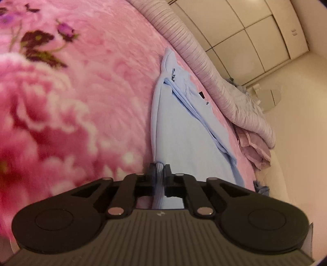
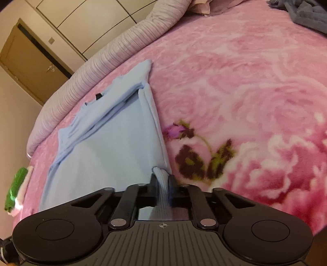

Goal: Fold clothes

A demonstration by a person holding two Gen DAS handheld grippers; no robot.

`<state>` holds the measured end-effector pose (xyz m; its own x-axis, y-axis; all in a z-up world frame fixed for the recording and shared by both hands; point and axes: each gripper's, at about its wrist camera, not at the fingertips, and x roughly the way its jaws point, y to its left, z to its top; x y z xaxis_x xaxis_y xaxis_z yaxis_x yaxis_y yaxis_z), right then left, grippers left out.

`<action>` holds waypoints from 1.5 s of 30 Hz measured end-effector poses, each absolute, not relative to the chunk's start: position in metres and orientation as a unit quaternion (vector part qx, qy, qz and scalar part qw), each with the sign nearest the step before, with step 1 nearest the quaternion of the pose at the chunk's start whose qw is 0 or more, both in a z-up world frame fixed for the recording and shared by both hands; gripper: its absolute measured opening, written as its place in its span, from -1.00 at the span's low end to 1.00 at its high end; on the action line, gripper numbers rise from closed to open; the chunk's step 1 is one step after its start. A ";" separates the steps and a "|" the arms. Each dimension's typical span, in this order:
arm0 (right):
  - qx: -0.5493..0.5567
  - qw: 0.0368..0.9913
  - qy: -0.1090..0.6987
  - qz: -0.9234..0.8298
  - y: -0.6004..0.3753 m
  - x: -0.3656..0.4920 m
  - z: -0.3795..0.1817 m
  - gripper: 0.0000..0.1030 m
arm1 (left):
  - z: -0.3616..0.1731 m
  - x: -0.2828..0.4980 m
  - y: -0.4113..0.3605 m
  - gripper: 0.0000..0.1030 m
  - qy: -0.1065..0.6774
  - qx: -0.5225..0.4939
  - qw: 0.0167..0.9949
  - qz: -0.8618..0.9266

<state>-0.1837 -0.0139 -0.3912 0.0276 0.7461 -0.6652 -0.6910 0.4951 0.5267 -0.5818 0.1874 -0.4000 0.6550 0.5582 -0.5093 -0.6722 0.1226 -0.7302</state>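
A light blue garment lies partly folded on a pink flowered blanket, its sleeves bunched along one side. In the left wrist view my left gripper is shut on the garment's ribbed hem at its near left corner. The right wrist view shows the same light blue garment stretching away toward the bed's far edge. My right gripper is shut on the ribbed hem at the near right corner. A small black tag shows near the collar.
A striped lilac duvet roll runs along the far edge of the bed, with pink bedding beside it. A grey-blue cloth lies at the far right. A green and white item sits at the left bed edge. Wardrobe doors stand behind.
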 end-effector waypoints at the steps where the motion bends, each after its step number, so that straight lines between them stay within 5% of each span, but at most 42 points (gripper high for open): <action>1: 0.029 0.717 0.478 0.507 -0.017 -0.185 -0.386 -0.90 | -0.390 -0.580 0.184 -0.95 0.059 -0.499 0.758 0.415; 15: 0.011 0.742 0.475 0.473 -0.085 -0.215 -0.383 -0.83 | -0.371 -0.584 0.099 -0.96 0.130 -0.448 0.733 0.495; 22: -0.086 0.796 0.346 0.490 -0.069 -0.266 -0.352 -0.36 | -0.327 -0.546 0.093 -0.71 0.167 -0.347 0.755 0.530; 25: -0.119 0.780 0.356 0.500 -0.057 -0.281 -0.376 -0.29 | -0.347 -0.510 0.094 -0.49 0.230 -0.353 0.741 0.523; 33: -0.172 0.784 0.366 0.471 -0.075 -0.310 -0.380 -0.25 | -0.346 -0.466 0.049 -0.47 0.308 -0.309 0.719 0.541; 35: -0.166 0.792 0.340 0.479 -0.081 -0.320 -0.366 -0.10 | -0.335 -0.456 0.040 -0.42 0.304 -0.307 0.726 0.535; 37: -0.169 0.799 0.316 0.483 -0.083 -0.329 -0.353 0.41 | -0.326 -0.446 0.030 -0.35 0.305 -0.293 0.734 0.532; 45: -0.170 0.798 0.302 0.494 -0.096 -0.348 -0.336 0.47 | -0.311 -0.427 0.002 -0.25 0.313 -0.263 0.734 0.542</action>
